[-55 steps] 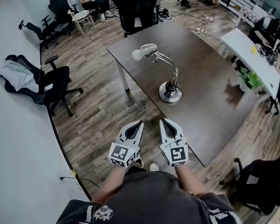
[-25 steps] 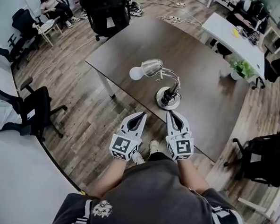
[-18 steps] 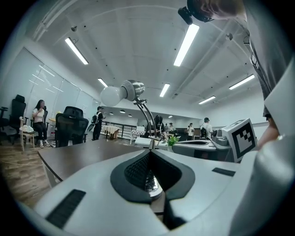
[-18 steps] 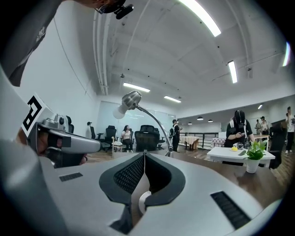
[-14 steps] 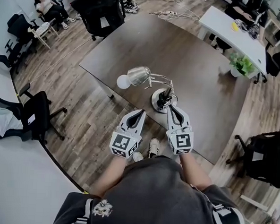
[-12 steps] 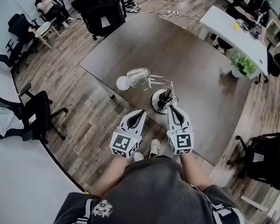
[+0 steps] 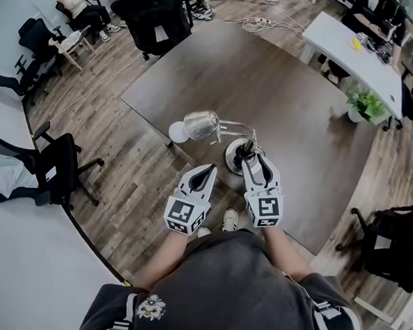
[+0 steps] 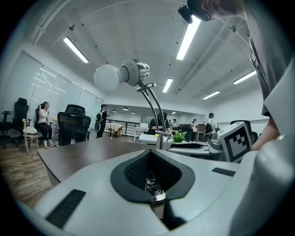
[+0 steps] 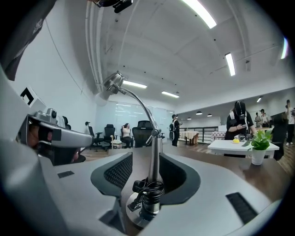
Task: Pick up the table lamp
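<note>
Table lamp (image 7: 200,125), gooseneck, on worktop (image 7: 293,124): stem between opening jaws of my right tool (image 7: 252,159); I'd close low, near base, centred. Left tool (image 7: 207,169) pressed together, idle.

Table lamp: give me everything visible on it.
The table lamp looks like chromed metal. It has a round base, an upright post with black cord wound round its foot, a curved neck, and a metal shade holding a white globe bulb. It stands upright near the dark table's near edge, head reaching left in the head view. Its post stands between the right gripper's jaws, which are opening; no pad presses on it.
</note>
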The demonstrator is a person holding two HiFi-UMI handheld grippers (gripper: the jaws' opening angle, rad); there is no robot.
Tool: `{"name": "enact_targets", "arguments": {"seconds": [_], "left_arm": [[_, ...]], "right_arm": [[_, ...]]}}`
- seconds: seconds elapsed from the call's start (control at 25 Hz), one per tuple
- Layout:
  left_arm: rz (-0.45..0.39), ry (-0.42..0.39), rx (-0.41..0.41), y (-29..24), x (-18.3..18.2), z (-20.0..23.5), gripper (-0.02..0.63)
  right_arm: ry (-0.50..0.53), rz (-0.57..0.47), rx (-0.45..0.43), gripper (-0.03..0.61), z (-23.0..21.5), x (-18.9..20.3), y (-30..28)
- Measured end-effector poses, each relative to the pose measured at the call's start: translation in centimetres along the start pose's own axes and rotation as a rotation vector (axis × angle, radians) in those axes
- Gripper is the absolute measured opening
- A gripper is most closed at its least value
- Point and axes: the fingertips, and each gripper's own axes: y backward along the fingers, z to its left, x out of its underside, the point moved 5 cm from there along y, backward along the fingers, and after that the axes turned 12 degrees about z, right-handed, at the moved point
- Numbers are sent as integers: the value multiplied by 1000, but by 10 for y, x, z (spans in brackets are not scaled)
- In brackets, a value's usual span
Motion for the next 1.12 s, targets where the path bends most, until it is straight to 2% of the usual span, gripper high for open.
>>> {"name": "enact_targets", "arguments": {"seconds": [0.04, 0.32, 1.12], "left_arm": [[2, 1, -3, -2, 0, 1, 6], [8, 5, -20, -12, -1, 9, 6], [40, 26, -33, -47, 0, 30, 6]], "right_arm": [[-4, 3, -3, 192, -1, 0, -5], [9, 7, -14, 221, -9, -4, -33], [58, -71, -94, 222, -19, -29, -89]]}}
